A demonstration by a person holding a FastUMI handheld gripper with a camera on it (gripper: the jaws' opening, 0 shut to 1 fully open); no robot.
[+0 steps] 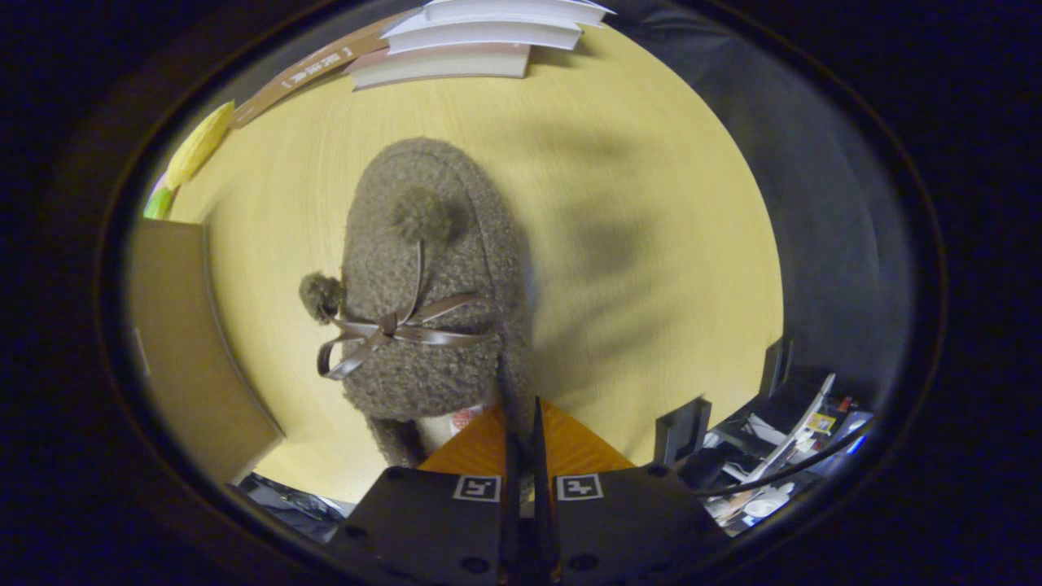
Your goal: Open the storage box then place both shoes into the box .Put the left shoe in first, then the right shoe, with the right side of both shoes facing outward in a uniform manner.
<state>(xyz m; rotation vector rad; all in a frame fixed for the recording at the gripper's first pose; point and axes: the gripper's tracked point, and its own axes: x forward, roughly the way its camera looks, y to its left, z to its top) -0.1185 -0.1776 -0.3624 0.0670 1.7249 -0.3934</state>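
Right now the fuzzy brown shoe (427,285) is hanging just ahead of the gripper (525,423), its toe pointing away over the yellow table (651,163) and its ribbon bow (391,334) and pompoms facing up. The orange fingers (480,448) are sitting almost closed together, pinching the thin right-hand edge of the shoe's collar between them, so both are pressing on it. Beyond the toe a stack of books (480,41) is lying, and a brown cardboard box (187,350) is standing off to the left.
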